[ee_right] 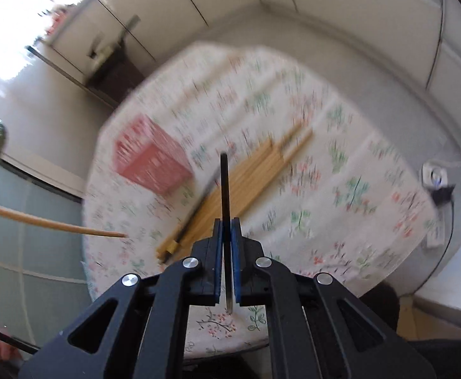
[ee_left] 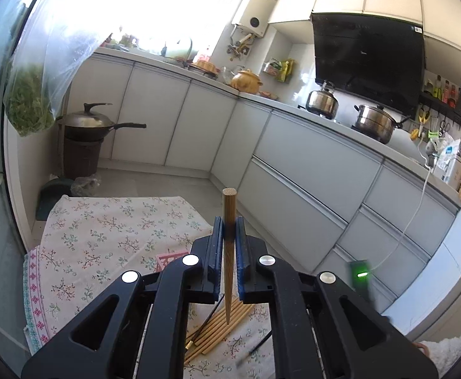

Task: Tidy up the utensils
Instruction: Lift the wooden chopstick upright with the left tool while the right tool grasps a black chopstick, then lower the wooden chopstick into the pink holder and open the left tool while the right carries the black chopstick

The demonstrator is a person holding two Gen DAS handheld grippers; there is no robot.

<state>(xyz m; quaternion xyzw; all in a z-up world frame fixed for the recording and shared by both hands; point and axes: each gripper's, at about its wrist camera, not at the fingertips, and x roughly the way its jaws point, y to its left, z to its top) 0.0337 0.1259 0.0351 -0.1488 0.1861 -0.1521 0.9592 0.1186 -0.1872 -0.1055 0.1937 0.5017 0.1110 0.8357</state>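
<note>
My left gripper (ee_left: 229, 230) is shut on a wooden chopstick (ee_left: 229, 208) that stands upright between the pads, thick end up. My right gripper (ee_right: 227, 230) is shut on a black chopstick (ee_right: 224, 183), held above the table. Below it, several wooden chopsticks (ee_right: 262, 170) lie in a bundle on the floral tablecloth (ee_right: 356, 189), with another dark chopstick (ee_right: 198, 202) along their left side. A pink slatted basket (ee_right: 151, 161) stands left of the bundle. The left-hand chopstick (ee_right: 50, 222) enters the right wrist view from the left. The same bundle (ee_left: 217, 328) shows under the left gripper.
White kitchen cabinets (ee_left: 293, 164) run along the wall with pots (ee_left: 372, 123) on the counter. A wok (ee_left: 94, 123) sits on a brown stool on the floor. A power strip (ee_right: 432, 177) with a cable lies right of the table. A bag of greens (ee_left: 28, 104) hangs at the left.
</note>
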